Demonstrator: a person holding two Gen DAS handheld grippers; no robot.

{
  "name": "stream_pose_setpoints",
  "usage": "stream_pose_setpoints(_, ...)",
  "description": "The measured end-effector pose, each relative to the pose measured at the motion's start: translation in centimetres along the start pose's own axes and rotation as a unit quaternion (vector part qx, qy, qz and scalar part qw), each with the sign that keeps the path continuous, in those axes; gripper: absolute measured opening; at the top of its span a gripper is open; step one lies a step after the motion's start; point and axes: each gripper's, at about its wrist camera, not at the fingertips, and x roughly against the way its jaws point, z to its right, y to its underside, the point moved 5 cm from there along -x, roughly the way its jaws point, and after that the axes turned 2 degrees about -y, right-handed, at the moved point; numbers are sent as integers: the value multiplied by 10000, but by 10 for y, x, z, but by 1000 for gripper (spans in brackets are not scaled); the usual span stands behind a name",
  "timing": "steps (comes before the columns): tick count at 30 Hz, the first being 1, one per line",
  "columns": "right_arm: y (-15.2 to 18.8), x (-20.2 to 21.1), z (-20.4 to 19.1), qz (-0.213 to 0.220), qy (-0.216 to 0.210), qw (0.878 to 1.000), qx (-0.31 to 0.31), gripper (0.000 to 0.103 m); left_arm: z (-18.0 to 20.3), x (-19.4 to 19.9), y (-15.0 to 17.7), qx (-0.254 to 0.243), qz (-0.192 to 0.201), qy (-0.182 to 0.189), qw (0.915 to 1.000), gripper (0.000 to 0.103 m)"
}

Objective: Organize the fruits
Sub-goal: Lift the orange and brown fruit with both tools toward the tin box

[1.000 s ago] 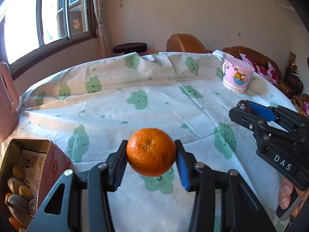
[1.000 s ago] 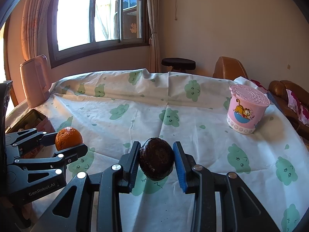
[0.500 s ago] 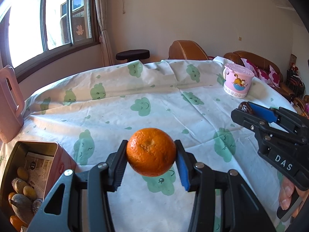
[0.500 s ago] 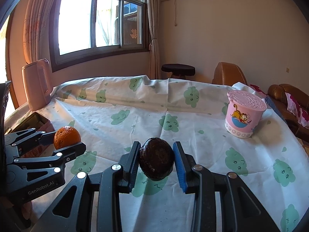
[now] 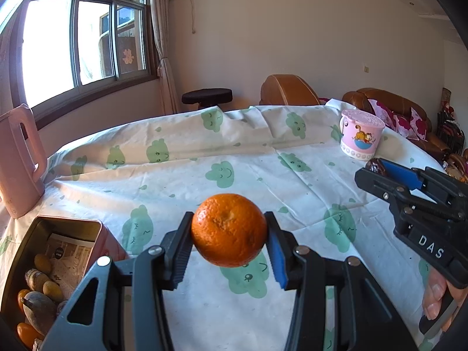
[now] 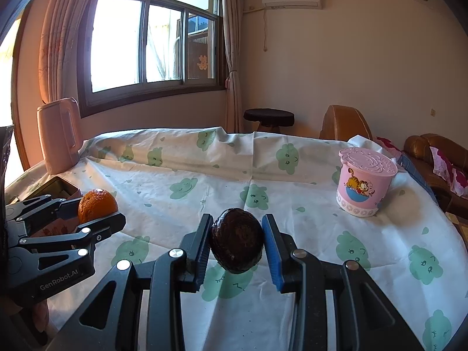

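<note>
My left gripper is shut on an orange and holds it above the table. It also shows at the left of the right wrist view, with the orange in it. My right gripper is shut on a dark brown wrinkled fruit, held above the tablecloth. In the left wrist view the right gripper is at the right with the dark fruit at its tip. A pink tin at lower left holds several fruits.
A white tablecloth with green clouds covers the table. A pink lidded cartoon cup stands at the far right. A pink jug stands at the far left edge. A stool and sofas lie beyond the table.
Both grippers have risen and tilted up while keeping their fruits; the table and the tin now sit lower in both views.
</note>
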Motion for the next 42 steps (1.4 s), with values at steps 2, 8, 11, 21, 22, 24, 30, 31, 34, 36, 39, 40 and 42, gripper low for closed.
stream_pose_setpoints(2, 0, 1, 0, 21, 3, 10000, 0, 36, 0, 2, 0, 6, 47, -14, 10000, 48)
stream_pose_setpoints(8, -1, 4, 0, 111, 19, 9999, -8, 36, -1, 7, -1, 13, 164, -55, 9998, 48)
stream_pose_setpoints(11, -2, 7, 0, 184, 30, 9998, -7, 36, -1, 8, -2, 19, 203, -67, 9998, 48)
stream_pose_setpoints(21, -3, 13, 0, 343, 61, 9994, -10, 36, -2, 14, -2, 15, 352, -113, 9993, 48)
stream_pose_setpoints(22, -3, 14, 1, 366, 62, 9993, -11, 36, -2, 15, -3, 18, 370, -120, 9992, 48)
stream_pose_setpoints(24, -3, 17, 0, 419, 66, 9991, -12, 36, -3, 16, -3, 28, 406, -134, 9991, 48)
stream_pose_setpoints(30, -4, 21, 0, 542, 84, 9985, -21, 36, -4, 21, -3, 51, 518, -173, 9985, 48)
stream_pose_setpoints(31, -4, 22, 0, 562, 86, 9984, -23, 36, -4, 22, -4, 52, 541, -180, 9984, 48)
stream_pose_setpoints(34, -5, 25, 1, 632, 94, 9980, -32, 36, -4, 25, -4, 39, 612, -212, 9979, 48)
stream_pose_setpoints(36, -5, 27, 1, 683, 108, 9976, -31, 36, -4, 27, -4, 27, 664, -231, 9975, 48)
stream_pose_setpoints(39, -5, 30, 1, 777, 117, 9969, -29, 36, -4, 31, -4, 13, 751, -276, 9968, 48)
stream_pose_setpoints(40, -5, 32, 1, 819, 119, 9966, -30, 36, -4, 32, -4, 8, 780, -289, 9965, 48)
stream_pose_setpoints(42, -5, 35, 1, 901, 118, 9959, -29, 36, -4, 34, -5, 18, 839, -335, 9959, 48)
